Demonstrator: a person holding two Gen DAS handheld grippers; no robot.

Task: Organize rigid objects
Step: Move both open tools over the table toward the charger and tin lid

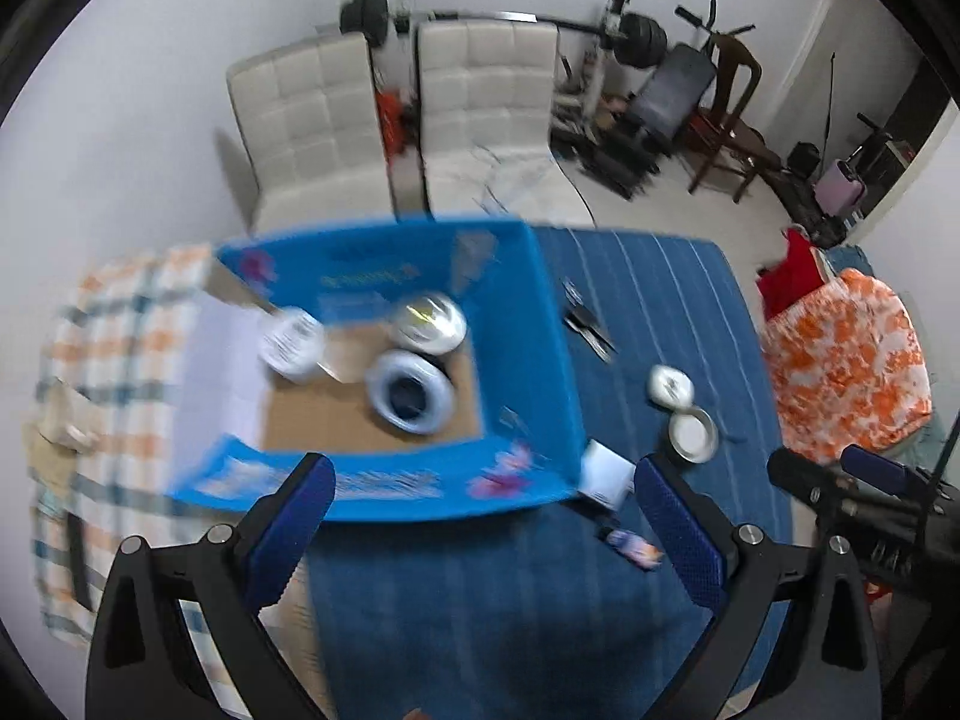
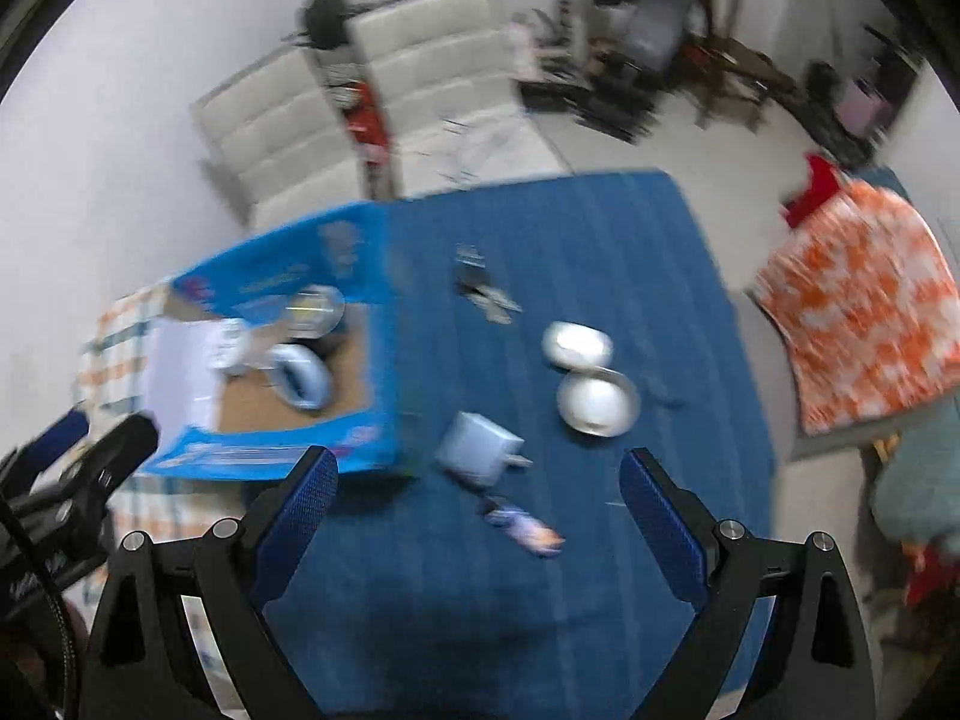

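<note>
On the blue cloth [image 2: 540, 600] sits an open blue box [image 1: 528, 324], left of the loose items. Inside it lie 3 round things: a white roll [image 1: 292, 343] far left, a shiny disc [image 1: 432, 324] at the far wall, and a ring with a dark centre [image 1: 410, 391] nearest (all blurred). Right of the box, a white adapter [image 2: 480, 450] lies just beside its near corner, with a small printed packet [image 2: 525, 531] nearer still. Farther right are 2 round tins [image 2: 591, 378], touching, and dark utensils [image 2: 480, 291] lie beyond them. Both tools hover above, empty: the left gripper [image 1: 483, 507] with jaws wide over the box's near wall, the right gripper [image 2: 477, 501] with jaws wide around the packet.
</note>
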